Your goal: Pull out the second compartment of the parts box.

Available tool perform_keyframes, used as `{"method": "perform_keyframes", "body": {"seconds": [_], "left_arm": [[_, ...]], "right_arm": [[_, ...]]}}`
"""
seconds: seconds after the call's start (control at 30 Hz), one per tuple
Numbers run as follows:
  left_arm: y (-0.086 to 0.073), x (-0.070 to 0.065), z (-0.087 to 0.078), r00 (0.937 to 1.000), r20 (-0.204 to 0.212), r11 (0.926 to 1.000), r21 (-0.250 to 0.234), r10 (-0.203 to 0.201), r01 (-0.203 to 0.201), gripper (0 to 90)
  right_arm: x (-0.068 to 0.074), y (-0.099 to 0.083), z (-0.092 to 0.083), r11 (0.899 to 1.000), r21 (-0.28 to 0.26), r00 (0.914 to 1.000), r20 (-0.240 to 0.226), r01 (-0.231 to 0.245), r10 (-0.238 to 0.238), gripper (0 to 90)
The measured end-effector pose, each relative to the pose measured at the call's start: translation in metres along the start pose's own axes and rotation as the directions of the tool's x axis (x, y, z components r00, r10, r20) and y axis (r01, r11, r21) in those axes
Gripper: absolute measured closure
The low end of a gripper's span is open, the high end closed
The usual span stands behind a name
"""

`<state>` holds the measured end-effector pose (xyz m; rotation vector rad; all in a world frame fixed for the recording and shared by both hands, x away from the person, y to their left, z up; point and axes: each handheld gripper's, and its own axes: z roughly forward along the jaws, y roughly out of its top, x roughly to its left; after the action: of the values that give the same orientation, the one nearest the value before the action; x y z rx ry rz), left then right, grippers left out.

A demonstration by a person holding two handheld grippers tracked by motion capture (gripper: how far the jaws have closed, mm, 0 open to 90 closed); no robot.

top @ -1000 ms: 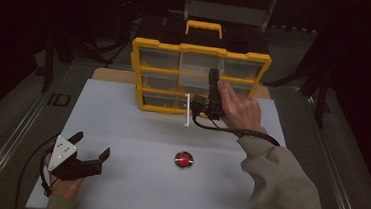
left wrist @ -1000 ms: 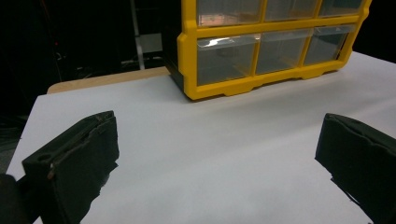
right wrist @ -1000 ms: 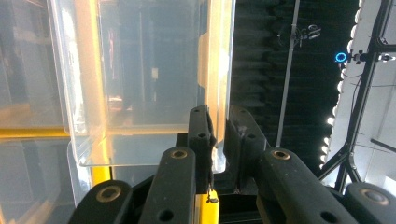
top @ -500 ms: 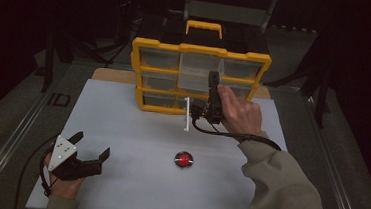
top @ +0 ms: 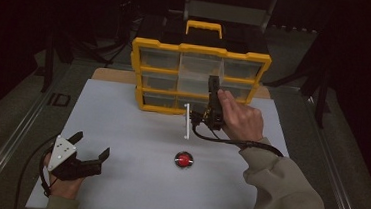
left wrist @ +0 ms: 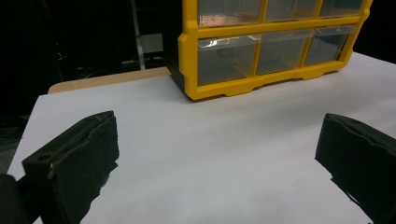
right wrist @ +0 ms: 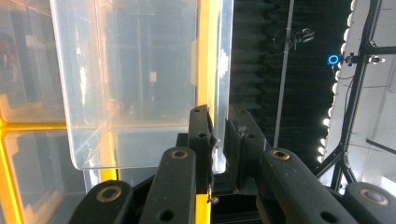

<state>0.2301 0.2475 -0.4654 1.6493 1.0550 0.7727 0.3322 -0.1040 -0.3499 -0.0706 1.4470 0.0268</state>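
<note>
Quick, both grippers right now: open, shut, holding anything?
Left gripper: open, nothing between the jaws, low over the white table.
Right gripper: shut on the clear drawer front, at the yellow organizer.

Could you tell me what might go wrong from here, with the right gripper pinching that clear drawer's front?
The right gripper clamps only the thin front lip of the clear drawer, so the smooth plastic may slip out of its pads. Pulled too far, the drawer could drop out of the yellow organizer. The organizer stands free on the white mat, so a tug might drag or tip it, since the left gripper rests apart with open jaws.
</note>
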Motion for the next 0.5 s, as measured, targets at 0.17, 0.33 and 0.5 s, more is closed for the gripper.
{"method": "perform_keyframes", "body": {"seconds": [0.17,0.33,0.5], "left_arm": [[-0.0001,0.0003,-0.0001,1.0,-0.001,1.0,-0.001,-0.002,0.002,0.1],[0.0,-0.0003,0.0003,1.0,0.0,1.0,-0.001,-0.001,0.001,0.1],[0.0,-0.0003,0.0001,1.0,-0.001,1.0,0.0,-0.001,0.001,0.1]], "right_arm": [[0.0018,-0.0012,-0.0022,1.0,0.0,1.0,-0.006,0.003,-0.003,80.3],[0.0039,-0.0013,-0.0036,1.0,-0.002,0.9999,-0.013,0.006,-0.006,80.0],[0.0059,-0.0001,-0.0048,1.0,-0.003,0.9999,-0.013,0.006,-0.006,79.8]]}}
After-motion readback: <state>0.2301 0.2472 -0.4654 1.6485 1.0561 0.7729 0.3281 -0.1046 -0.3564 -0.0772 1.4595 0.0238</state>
